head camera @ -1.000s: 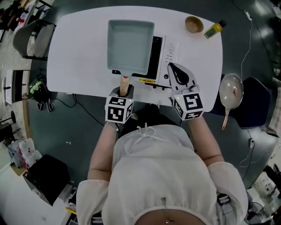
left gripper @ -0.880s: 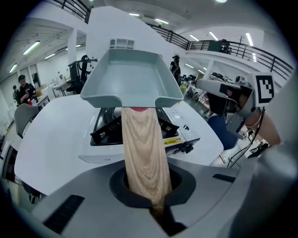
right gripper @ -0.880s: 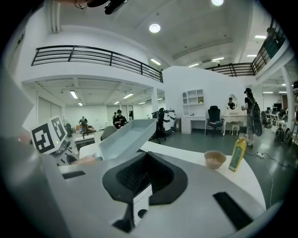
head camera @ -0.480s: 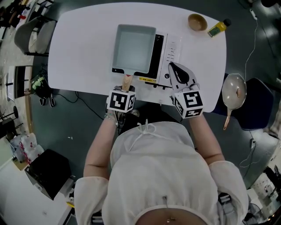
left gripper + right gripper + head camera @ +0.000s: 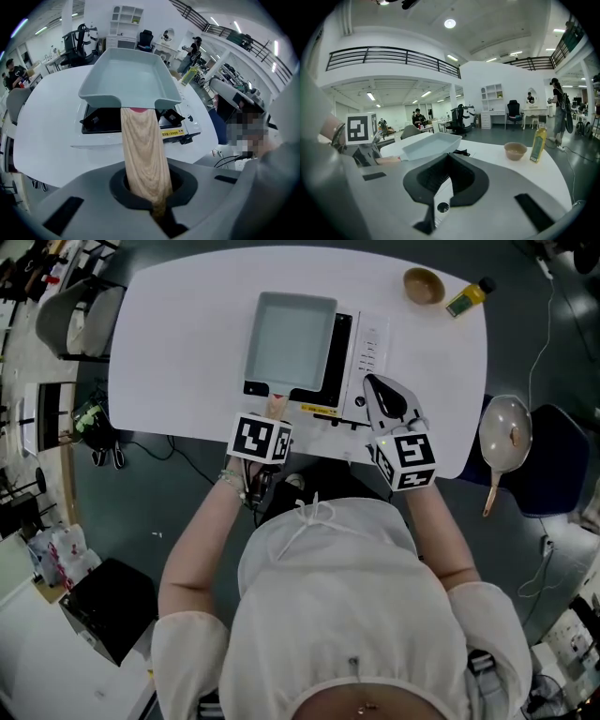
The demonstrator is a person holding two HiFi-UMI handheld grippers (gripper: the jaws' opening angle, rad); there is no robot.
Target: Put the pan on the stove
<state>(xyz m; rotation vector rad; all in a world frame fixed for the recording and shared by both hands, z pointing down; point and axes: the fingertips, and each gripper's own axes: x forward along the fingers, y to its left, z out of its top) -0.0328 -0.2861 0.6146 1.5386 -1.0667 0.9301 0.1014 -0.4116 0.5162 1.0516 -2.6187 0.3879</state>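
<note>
A grey-blue rectangular pan (image 5: 292, 338) with a wooden handle (image 5: 143, 150) hangs over the black top of the white stove (image 5: 367, 348) on the white table (image 5: 169, 352). My left gripper (image 5: 274, 413) is shut on the end of the handle at the table's front edge. In the left gripper view the pan (image 5: 129, 79) sits a little above the stove (image 5: 101, 119), level, with shadow beneath it. My right gripper (image 5: 373, 382) lies over the stove's front right corner with its jaws together and nothing in them. From the right gripper view (image 5: 449, 157) the pan (image 5: 433, 143) shows to the left.
A small tan bowl (image 5: 424, 284) and a yellow oil bottle (image 5: 466, 298) stand at the table's far right corner. A round pan with a wooden handle (image 5: 504, 434) rests on a dark seat right of the table. A grey chair (image 5: 70, 320) is at the left.
The left gripper has carried the pan to the right and farther in, from beside the stove to over its black top. The right gripper has stayed where it was.
</note>
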